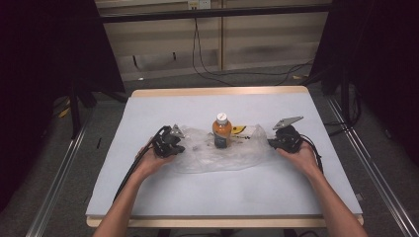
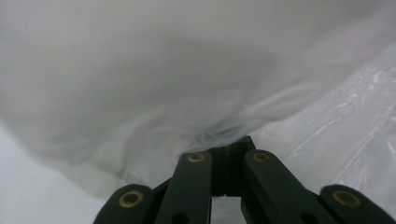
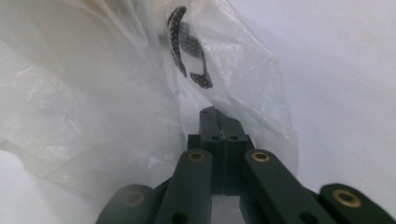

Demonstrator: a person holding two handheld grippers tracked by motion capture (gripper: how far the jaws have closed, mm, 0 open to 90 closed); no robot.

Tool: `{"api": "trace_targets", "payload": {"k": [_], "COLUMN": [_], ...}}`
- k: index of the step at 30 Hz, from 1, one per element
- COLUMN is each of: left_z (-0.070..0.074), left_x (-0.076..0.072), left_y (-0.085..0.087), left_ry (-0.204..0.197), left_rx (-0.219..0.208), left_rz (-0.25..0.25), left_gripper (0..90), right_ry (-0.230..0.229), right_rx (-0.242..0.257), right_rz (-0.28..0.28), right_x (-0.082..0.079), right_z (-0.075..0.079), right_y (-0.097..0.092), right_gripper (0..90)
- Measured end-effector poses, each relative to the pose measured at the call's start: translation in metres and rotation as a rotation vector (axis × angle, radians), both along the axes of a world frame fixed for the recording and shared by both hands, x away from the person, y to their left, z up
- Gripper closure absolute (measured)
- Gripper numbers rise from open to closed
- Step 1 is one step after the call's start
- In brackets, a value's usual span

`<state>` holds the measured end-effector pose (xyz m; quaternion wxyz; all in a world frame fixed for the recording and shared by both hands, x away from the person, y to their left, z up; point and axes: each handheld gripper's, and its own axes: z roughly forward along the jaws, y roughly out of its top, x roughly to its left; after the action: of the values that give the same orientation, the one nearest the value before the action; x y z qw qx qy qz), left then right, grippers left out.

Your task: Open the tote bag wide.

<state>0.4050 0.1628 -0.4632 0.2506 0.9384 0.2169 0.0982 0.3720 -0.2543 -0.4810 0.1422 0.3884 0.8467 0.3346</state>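
A clear plastic bag [image 1: 213,159] lies crumpled in the middle of the table. An orange bottle [image 1: 222,131] with a white cap stands upright at the bag's middle, seemingly inside it. My left gripper [image 1: 181,146] is at the bag's left end, and its jaws are shut on a gathered fold of the film [image 2: 219,133]. My right gripper [image 1: 271,143] is at the bag's right end. In the right gripper view its jaws [image 3: 215,116] are closed on the film's edge [image 3: 252,93], beside a black print [image 3: 187,51].
The table top [image 1: 207,192] is pale, with a wooden edge at front and back. Metal rails run along the floor on both sides. Cables hang by the far wall. Dark stands flank the table.
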Motion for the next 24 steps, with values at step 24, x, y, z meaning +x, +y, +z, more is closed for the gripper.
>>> {"api": "trace_targets", "payload": {"k": [24], "left_z": [0.028], "left_x": [-0.019], "left_y": [0.013], "left_ry": [-0.010], "left_rx": [-0.256], "left_rz": [-0.008], "left_gripper": [90.0], "right_ry": [-0.050], "right_rx": [0.180], "right_rz": [0.005], "right_x": [-0.003], "right_z": [0.023], "right_y": [-0.003], "right_gripper": [90.0]}}
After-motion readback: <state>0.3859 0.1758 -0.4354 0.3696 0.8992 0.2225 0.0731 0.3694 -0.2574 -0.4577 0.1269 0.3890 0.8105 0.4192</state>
